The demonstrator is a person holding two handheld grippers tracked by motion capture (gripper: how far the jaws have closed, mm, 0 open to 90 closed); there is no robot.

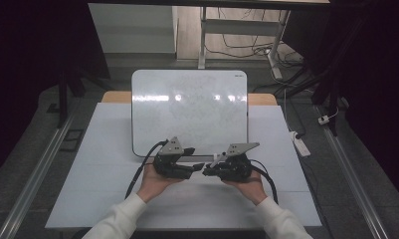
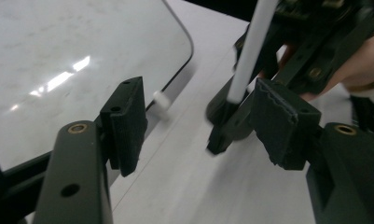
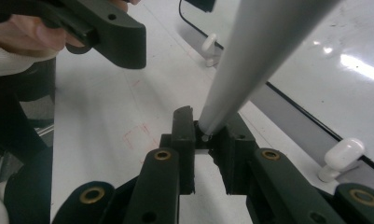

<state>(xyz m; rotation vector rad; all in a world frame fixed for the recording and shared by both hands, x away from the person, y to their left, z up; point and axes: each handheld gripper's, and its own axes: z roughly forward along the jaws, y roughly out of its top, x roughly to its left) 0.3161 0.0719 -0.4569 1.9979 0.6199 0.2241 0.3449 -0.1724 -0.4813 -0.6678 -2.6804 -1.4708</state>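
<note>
Marker (image 3: 250,65) stands clamped in the right gripper (image 3: 204,135), its barrel slanting up toward the whiteboard (image 1: 189,107); left gripper (image 2: 194,126), jaws apart and empty, faces it, just beside its tip.

Pen (image 3: 250,60): its top end runs off the top edge of the right gripper view, so its full length can't be told.
Pen tip: tucked between the pads of the right tool (image 3: 202,140), hidden.
Whiteboard (image 2: 58,56): cut off by the top and left edges of the left gripper view.
Marks on the whiteboard: too faint to read.
Red lines on the worktop (image 3: 140,135): too faint to make out.
Right tool in the left gripper view: blurry.
</note>
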